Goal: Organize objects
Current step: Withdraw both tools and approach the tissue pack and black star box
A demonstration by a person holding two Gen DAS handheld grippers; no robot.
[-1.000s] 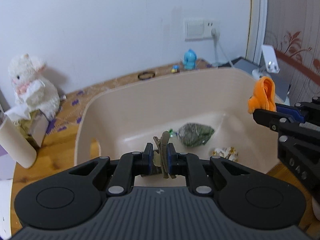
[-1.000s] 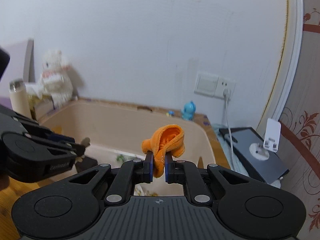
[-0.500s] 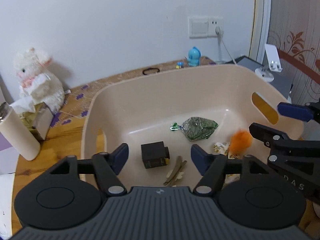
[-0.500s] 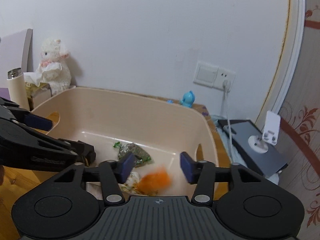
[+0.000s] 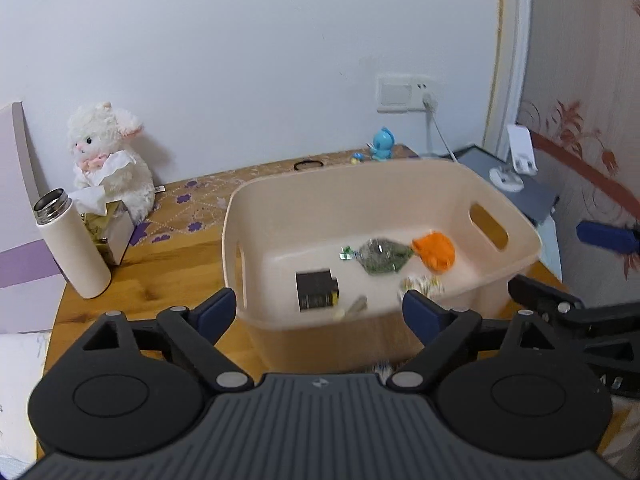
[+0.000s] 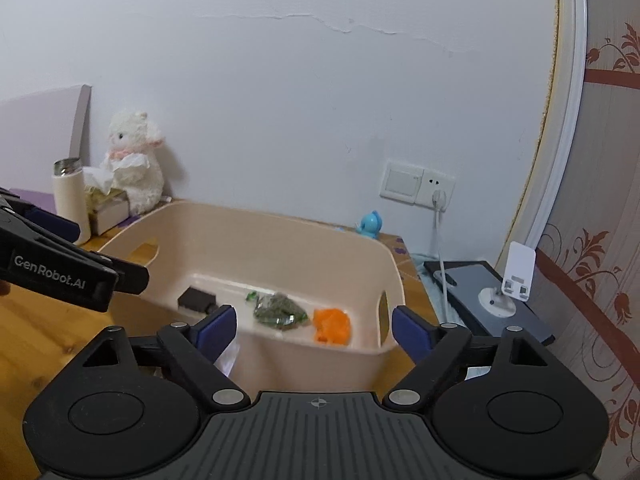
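Note:
A beige plastic bin (image 5: 436,184) (image 6: 280,240) stands on the wooden table. In it lie an orange cloth (image 5: 435,250) (image 6: 332,325), a green packet (image 5: 382,255) (image 6: 280,311), a black box (image 5: 317,290) (image 6: 197,300), a brown hair clip (image 5: 354,306) and a small patterned wrapper (image 5: 422,283). My left gripper (image 5: 320,314) is open and empty, in front of the bin's near wall. My right gripper (image 6: 314,330) is open and empty, in front of the bin's near right side. The left gripper also shows in the right wrist view (image 6: 60,268).
A white bottle (image 5: 74,244), a tissue box (image 5: 108,228) and a white plush lamb (image 5: 110,160) stand left of the bin. A blue figurine (image 5: 382,144) and a black hair tie (image 5: 308,165) lie behind it. A dark device with a white stand (image 6: 496,300) sits at the right.
Both grippers opened and dropped their loads into the bin: the left the hair clip, the right the orange cloth. Both then pulled back and up from the bin.

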